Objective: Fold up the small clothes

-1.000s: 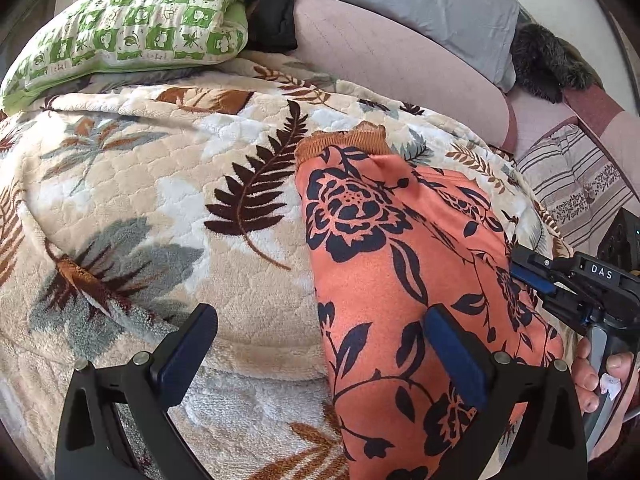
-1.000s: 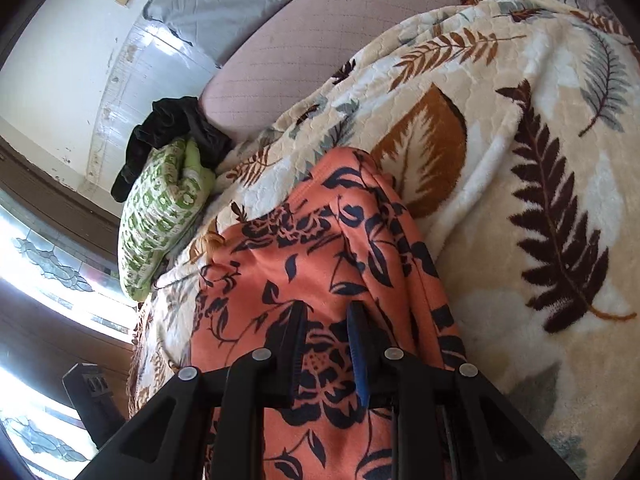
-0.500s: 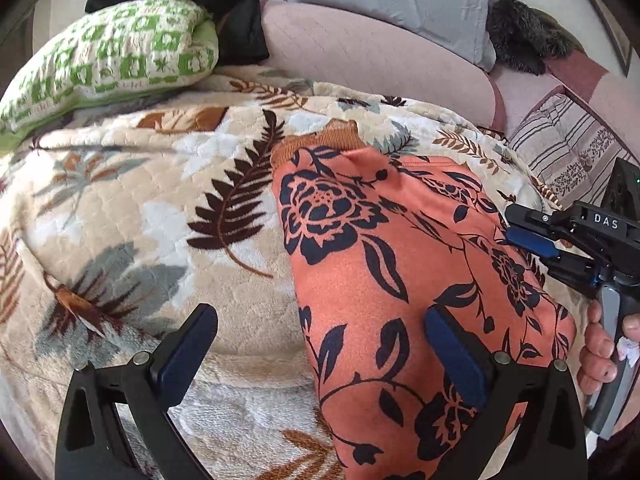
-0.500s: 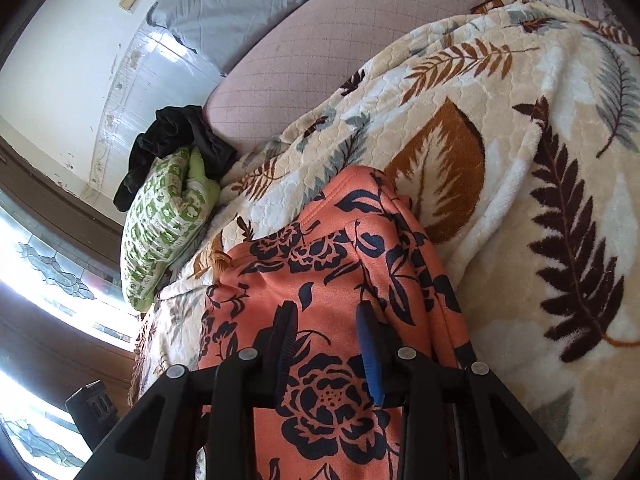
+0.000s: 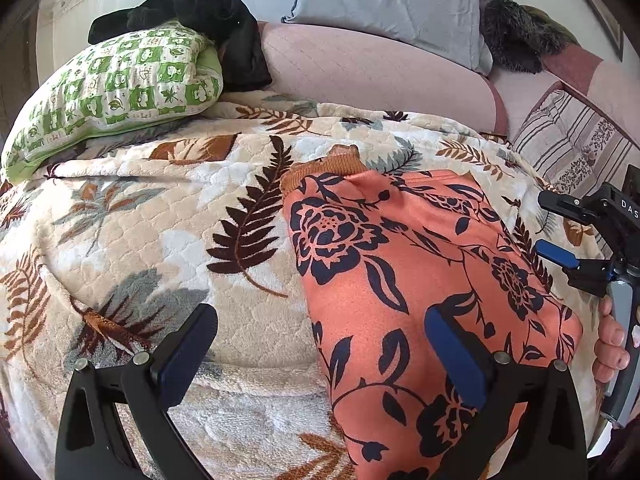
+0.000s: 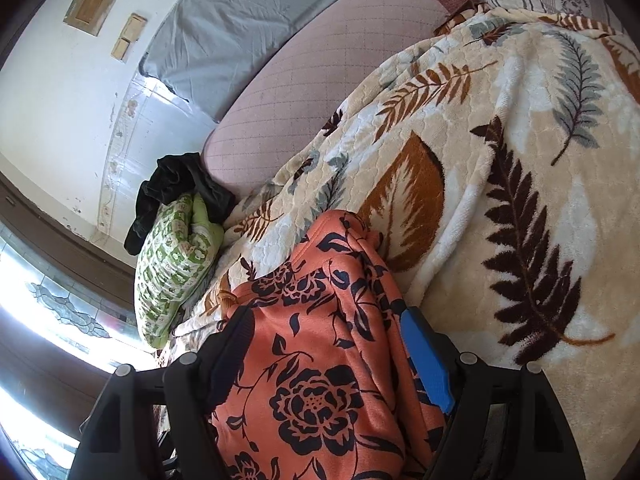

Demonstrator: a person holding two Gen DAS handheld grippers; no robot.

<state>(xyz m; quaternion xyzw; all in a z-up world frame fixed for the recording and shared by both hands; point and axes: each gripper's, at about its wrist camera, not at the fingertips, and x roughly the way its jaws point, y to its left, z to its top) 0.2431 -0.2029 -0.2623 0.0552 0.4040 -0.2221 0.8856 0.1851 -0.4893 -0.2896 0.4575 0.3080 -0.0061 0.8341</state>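
My left gripper [image 5: 320, 360] and right gripper [image 6: 326, 354] both hover spread, empty, over the orange floral knit garment [image 5: 420, 280] on the leaf-patterned blanket [image 5: 160, 240]; its long axis runs away from me, right nearer

Left hand-held gripper [image 5: 320, 356] — fingers spread wide, nothing between them. Right hand-held gripper [image 6: 332, 356] — likewise spread; bare fingers [image 5: 610, 344] wrap its handle.

It was a home bedroom or living room: a leaf-patterned blanket [image 5: 168, 240] covered a bed or couch, with a green pillow [image 5: 116, 92] at ten o'clock, a grey pillow [image 5: 392, 4] at one o'clock, and a patterned-glass window [image 6: 60, 312].
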